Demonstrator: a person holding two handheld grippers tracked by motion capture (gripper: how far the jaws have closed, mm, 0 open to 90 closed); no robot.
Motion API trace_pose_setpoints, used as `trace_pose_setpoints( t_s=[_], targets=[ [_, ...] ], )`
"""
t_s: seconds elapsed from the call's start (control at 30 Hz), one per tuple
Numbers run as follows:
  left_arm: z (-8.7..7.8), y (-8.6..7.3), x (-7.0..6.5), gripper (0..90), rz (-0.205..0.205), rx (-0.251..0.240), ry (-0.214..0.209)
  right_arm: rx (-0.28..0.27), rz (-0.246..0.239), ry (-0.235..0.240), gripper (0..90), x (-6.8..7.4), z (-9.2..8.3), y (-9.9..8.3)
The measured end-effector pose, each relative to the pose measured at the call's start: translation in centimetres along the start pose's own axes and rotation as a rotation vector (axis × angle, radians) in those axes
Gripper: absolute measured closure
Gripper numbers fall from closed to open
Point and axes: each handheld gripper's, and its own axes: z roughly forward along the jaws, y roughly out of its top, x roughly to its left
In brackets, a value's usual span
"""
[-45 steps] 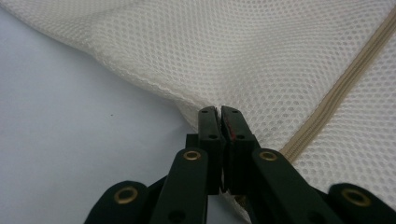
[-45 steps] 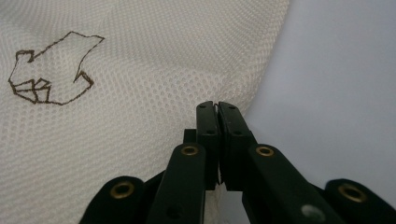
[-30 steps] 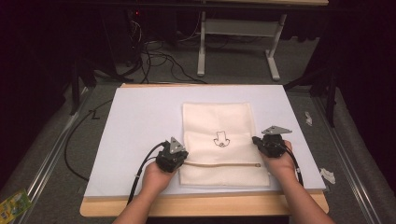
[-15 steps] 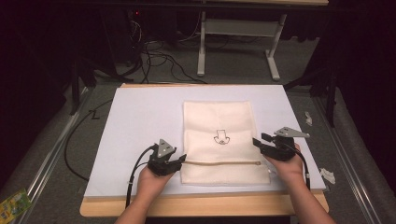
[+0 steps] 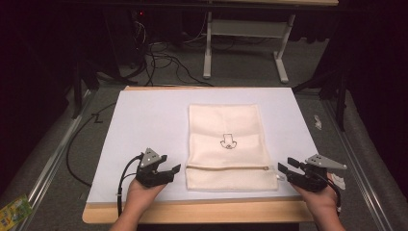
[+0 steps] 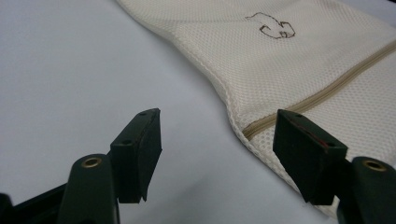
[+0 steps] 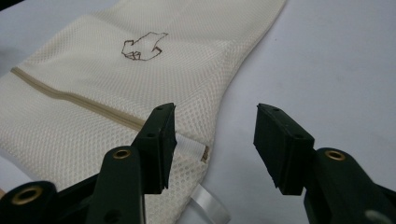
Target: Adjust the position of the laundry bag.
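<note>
A cream mesh zip bag (image 5: pixel 226 144) lies flat in the middle of the white mat (image 5: pixel 144 125), with a small dark drawing on it and a tan zipper (image 5: pixel 226 167) running across near its front edge. My left gripper (image 5: pixel 171 169) is open just left of the bag's front left corner; in the left gripper view the bag (image 6: pixel 299 70) and zipper end (image 6: pixel 261 126) lie between and beyond the jaws. My right gripper (image 5: pixel 284 168) is open just right of the front right corner. The right gripper view has the bag (image 7: pixel 116 88) and its corner tag (image 7: pixel 204 153) by the left jaw.
The mat sits on a wooden table (image 5: pixel 202 211) whose front edge is near my hands. Cables (image 5: pixel 159 53) and a white desk frame (image 5: pixel 245 33) are on the floor behind. Small scraps (image 5: pixel 317 121) lie right of the table, and a green packet (image 5: pixel 12 209) at the lower left.
Both grippers have let go of the bag's front corners and pulled outward and back toward the table's front edge. The bag lies flat.
</note>
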Motion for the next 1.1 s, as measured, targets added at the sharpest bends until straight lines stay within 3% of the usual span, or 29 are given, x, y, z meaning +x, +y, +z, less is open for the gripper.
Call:
trace_pose_setpoints(
  t_s=[0.2,0.37,0.63,0.83,1.0,1.1],
  targets=[
    [0.2,0.1,-0.1,30.3,-0.005,-0.013,0.012,0.074,-0.02,-0.01,58.4,0.0,1.5,-0.4],
    [0.5,0.1,-0.2,30.3,0.004,-0.005,0.014,0.111,0.026,0.02,69.3,-0.3,2.8,-0.4],
    [0.5,0.1,-0.6,30.3,0.019,-0.009,0.011,0.204,-0.007,-0.006,66.7,0.9,4.4,-0.6],
    [0.5,0.3,-0.9,30.6,0.024,-0.015,-0.007,0.193,-0.006,0.004,69.1,0.8,4.5,-0.8],
    [0.5,0.5,-1.3,31.9,0.022,-0.037,-0.019,0.21,-0.013,0.026,79.9,0.8,4.6,-0.6],
    [0.6,0.6,-1.6,32.5,-0.02,-0.048,-0.075,0.219,-0.04,0.02,83.5,1.1,4.6,-0.5]
  ],
)
